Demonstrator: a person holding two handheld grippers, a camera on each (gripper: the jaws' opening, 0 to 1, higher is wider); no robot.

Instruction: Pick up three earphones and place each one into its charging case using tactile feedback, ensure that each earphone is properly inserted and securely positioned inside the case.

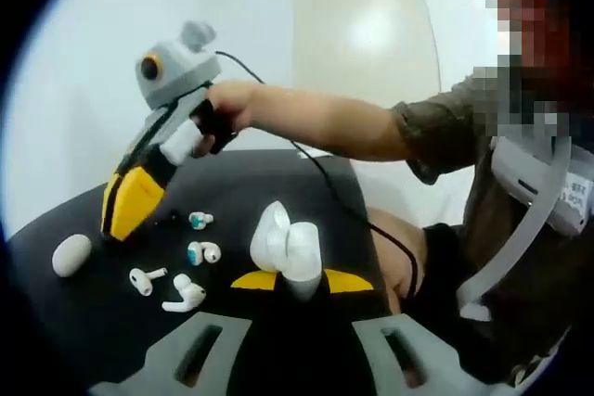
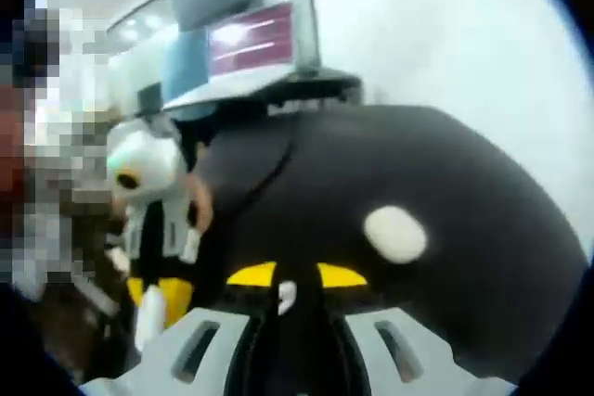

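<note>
Left gripper (image 1: 290,281): fingers pinch an open white charging case (image 1: 286,246), lid flipped up, held just above the black tabletop (image 1: 278,183). Case is light, hard, glossy plastic, probably slippery; the grip low on the body, clear of the hinge, looks right.

Right gripper (image 2: 295,277): fingers pinch a small white earphone (image 2: 287,296). Tiny, smooth and easy to twist, so it needs a light squeeze.

Beyond the case, loose earphones (image 1: 176,275) lie on the tabletop; further left sits a closed white case (image 1: 71,254). The person's right arm (image 1: 316,122) reaches across, that gripper angled steeply down near the tabletop's far left.
</note>
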